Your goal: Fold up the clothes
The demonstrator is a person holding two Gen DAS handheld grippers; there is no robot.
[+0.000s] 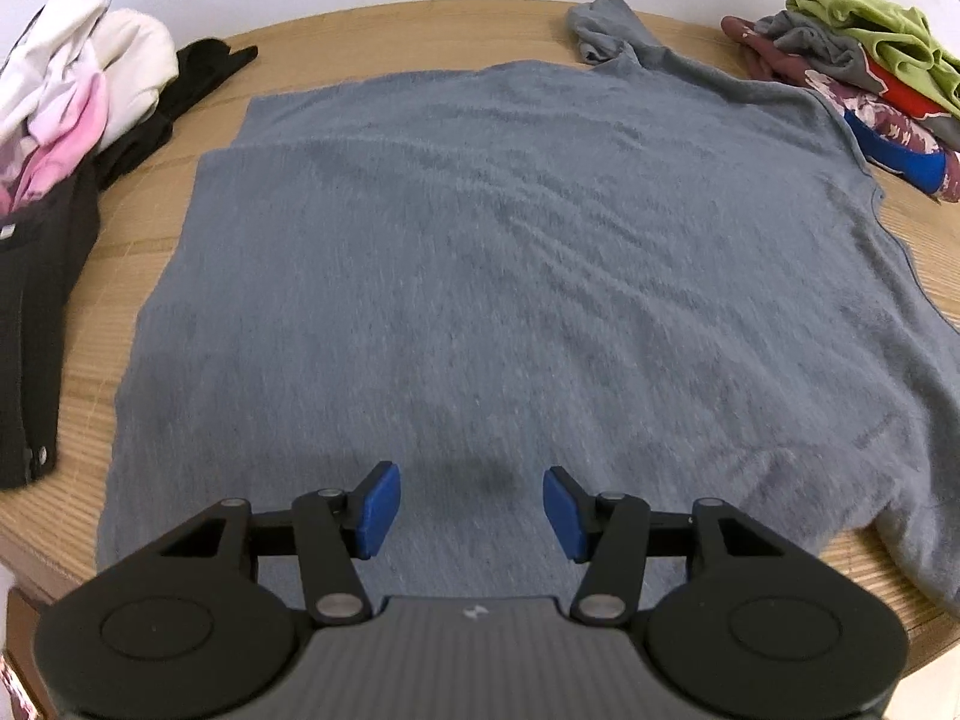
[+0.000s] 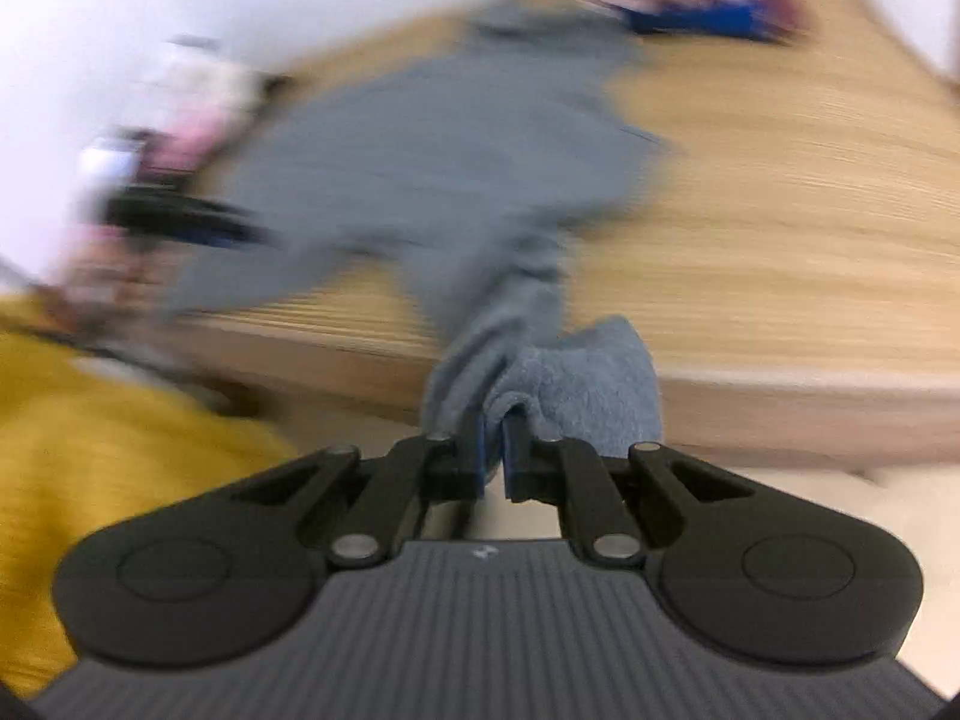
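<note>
Piles of clothes are sitting on both far corners of the wooden table (image 1: 384, 42), flanking the grey T-shirt (image 1: 492, 252) lying flat, collar rightward. The left gripper (image 1: 471, 510) is hovering agape above its near edge, while the right gripper (image 2: 492, 450) is pinching a sleeve (image 2: 576, 384) beyond the table's edge.

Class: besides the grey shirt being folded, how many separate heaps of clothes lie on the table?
2: a white, pink and black heap at the left edge, a multicoloured heap at the far right corner. Others may lie out of frame.
</note>
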